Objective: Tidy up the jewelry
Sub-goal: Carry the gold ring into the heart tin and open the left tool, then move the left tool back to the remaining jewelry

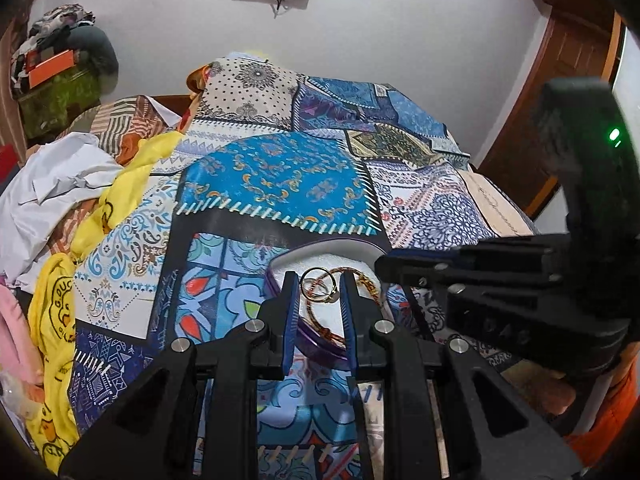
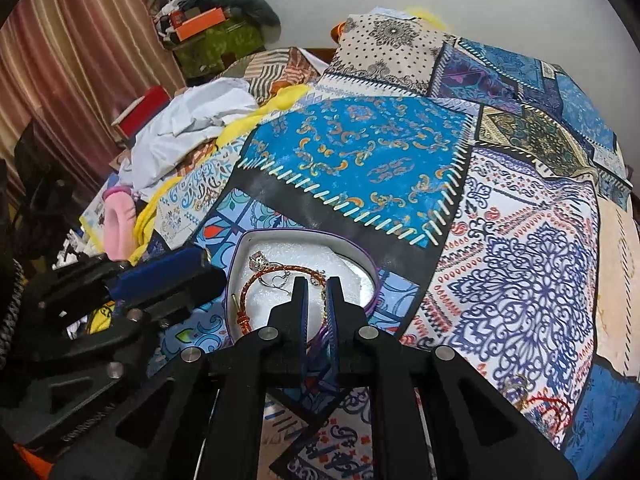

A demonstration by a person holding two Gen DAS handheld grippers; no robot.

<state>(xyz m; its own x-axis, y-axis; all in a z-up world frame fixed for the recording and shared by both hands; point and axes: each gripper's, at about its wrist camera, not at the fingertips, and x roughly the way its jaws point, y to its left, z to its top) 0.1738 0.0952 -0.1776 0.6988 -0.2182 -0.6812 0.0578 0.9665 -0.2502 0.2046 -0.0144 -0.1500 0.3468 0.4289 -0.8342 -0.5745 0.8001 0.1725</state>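
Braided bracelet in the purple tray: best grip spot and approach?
Grip the braided bracelet on its exposed left arc, from above, with the fingers straddling the cord. It lies flat on white padding inside the purple tray, so the rim blocks side entry. The right gripper covers its far arc.

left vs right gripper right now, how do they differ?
Left gripper has its jaws apart, with the gold ring between the fingertips. Right gripper has its jaws almost together, with only a narrow slot between them, and whether it pinches anything I cannot tell. The left comes in beside the box, the right over its near rim. Both hover at the same purple-rimmed box holding the braided bracelet.
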